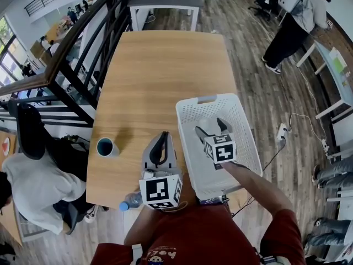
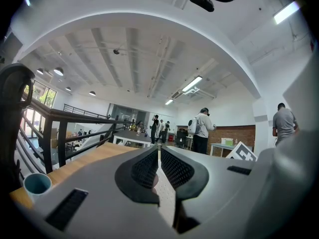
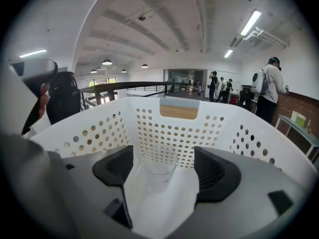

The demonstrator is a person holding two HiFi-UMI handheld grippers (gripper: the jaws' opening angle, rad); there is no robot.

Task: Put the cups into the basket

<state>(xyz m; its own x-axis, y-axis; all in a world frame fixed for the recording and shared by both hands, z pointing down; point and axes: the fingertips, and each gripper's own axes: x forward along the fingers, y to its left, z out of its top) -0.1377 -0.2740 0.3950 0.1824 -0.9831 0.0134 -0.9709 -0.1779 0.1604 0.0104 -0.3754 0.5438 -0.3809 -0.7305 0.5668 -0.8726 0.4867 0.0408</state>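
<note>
Right gripper (image 1: 211, 128) tilts down into basket (image 1: 187, 115), jaws wide, holding nothing; cup (image 3: 159, 167) upright inside. Left gripper (image 1: 161, 139) level, closed, empty.

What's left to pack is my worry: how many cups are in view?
2. A clear cup stands inside the white basket; a teal cup stands on the wooden table, left of the basket. Others may be hidden in the basket.

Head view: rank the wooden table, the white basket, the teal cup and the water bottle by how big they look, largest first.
1. wooden table
2. white basket
3. teal cup and water bottle: they look about alike, and the bottle is partly hidden, so I won't rank them.
</note>
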